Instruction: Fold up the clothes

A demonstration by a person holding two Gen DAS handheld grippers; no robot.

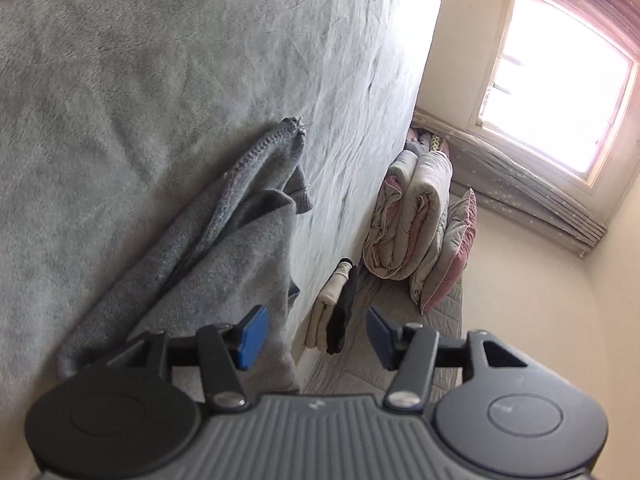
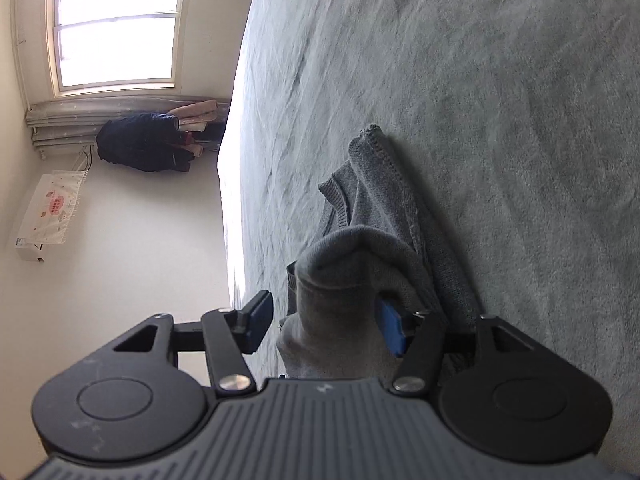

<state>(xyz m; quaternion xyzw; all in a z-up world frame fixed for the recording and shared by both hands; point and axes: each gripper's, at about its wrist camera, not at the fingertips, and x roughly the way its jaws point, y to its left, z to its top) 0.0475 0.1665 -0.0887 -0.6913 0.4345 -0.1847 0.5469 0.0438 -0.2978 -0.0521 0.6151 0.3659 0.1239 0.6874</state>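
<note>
- Blue pads stand wide apart on the left gripper (image 1: 314,334), low centre of its frame, with nothing between them; one pad overlaps the knit's edge.
- Same on the right gripper (image 2: 324,326): pads spread wide, a hump of cloth bulging into the gap, not pinched.
- Grey knit sweater (image 1: 224,248) lies bunched on the grey bedspread (image 1: 120,80), running from lower left up to mid-frame; ribbed hem and stitched seam show.
- Judged soft, limp and light: it will sag and drape, not slip much. Best hold looks like the thick seam or ribbed edge (image 2: 374,148), one layer only.
- Folded stack (image 1: 332,312) sits right of centre.
</note>
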